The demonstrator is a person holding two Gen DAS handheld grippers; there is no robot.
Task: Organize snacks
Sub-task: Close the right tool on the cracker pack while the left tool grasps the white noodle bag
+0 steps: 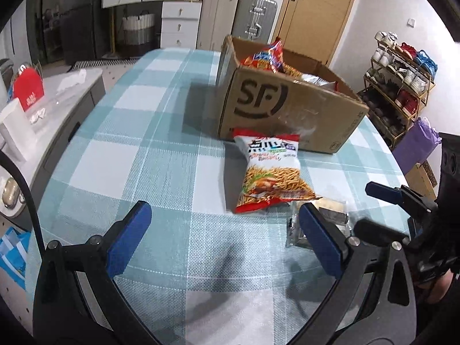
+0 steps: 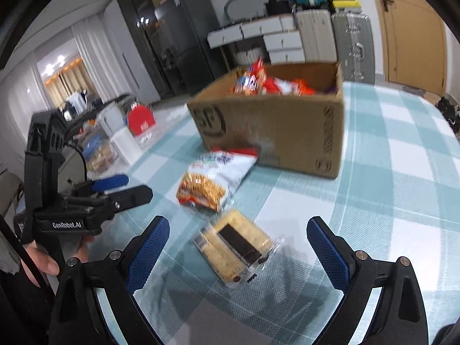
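At the left, the left hand-held gripper (image 1: 225, 230) hovers released over a bare stretch of the checked tabletop (image 1: 129, 132), its blue pads spread wide with nothing between them. Ahead and to its right lies the noodle-snack bag (image 1: 268, 172), flat on the cloth with its long axis running away toward the cardboard box (image 1: 287, 109); its top edge is just in front of the box's near wall. Further right, and nearest the person, is the clear-wrapped biscuit pack (image 2: 235, 248), just beside the bag's lower corner. It lies directly ahead of the right hand-held gripper (image 2: 238, 244), which is also released and empty, the pack lying below and ahead of the gap between its pads. Its long axis runs diagonally across that gap, so a wrist turn would probably be needed to close across the narrow side. The right hand is clearly the nearer one. From the left wrist view the pack is mostly hidden behind a gripper finger; the right wrist view is motion-blurred, so the box's contents read only as red and orange packets.
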